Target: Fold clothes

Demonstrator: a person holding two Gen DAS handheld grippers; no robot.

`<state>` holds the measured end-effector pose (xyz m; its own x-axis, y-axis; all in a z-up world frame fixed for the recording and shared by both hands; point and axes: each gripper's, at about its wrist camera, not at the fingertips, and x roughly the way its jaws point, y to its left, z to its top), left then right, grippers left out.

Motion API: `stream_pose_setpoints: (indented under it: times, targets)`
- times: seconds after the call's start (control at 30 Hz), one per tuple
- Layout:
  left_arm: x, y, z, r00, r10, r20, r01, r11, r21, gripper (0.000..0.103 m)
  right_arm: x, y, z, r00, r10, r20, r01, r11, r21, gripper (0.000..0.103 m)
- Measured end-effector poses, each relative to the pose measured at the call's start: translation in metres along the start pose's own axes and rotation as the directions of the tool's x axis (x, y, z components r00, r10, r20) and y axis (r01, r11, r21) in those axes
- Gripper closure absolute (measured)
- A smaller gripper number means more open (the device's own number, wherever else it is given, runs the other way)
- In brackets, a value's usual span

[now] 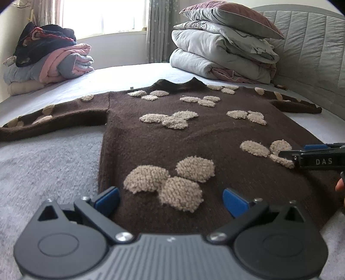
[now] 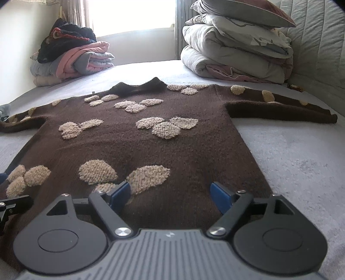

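Observation:
A brown knitted sweater (image 1: 176, 137) with beige tufted patches lies flat on the bed, collar far, both sleeves spread out; the same sweater (image 2: 151, 146) fills the right wrist view. My left gripper (image 1: 171, 199) hovers open over the sweater's near left hem, blue pads wide apart, nothing pinched. My right gripper (image 2: 170, 195) is open over the near right hem, also with only cloth below. The right gripper (image 1: 289, 158) shows at the right edge of the left wrist view, with a fingertip of a hand (image 1: 340, 185) behind it.
Pale grey bed sheet (image 2: 291, 163) surrounds the sweater. A stack of folded clothes (image 1: 49, 60) sits at the far left, folded duvets and a pillow (image 1: 226, 47) at the far right against a padded headboard (image 1: 312, 53). A window (image 2: 131, 15) is behind.

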<state>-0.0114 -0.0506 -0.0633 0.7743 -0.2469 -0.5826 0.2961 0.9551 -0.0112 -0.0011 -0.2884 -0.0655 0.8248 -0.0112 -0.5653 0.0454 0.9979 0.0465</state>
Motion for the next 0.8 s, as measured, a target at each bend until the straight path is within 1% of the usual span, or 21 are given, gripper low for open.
stream_pose_setpoints:
  times: [0.23,0.6,0.8]
  targets:
    - [-0.008,0.0,-0.006,1.0,-0.003,0.001,0.003,1.0,-0.006,0.0,-0.012,-0.004,-0.008,1.0,0.023,-0.014,-0.023,1.0,-0.002,0.018]
    - [-0.025,-0.002,-0.018,1.0,-0.006,0.003,0.006,1.0,-0.021,0.0,-0.032,-0.004,-0.02,0.999,0.026,-0.035,-0.027,0.999,-0.031,0.018]
    - [-0.041,-0.009,-0.03,1.0,0.003,0.006,-0.003,1.0,0.011,0.0,-0.043,-0.002,-0.023,0.998,0.014,-0.061,-0.017,0.999,-0.045,0.018]
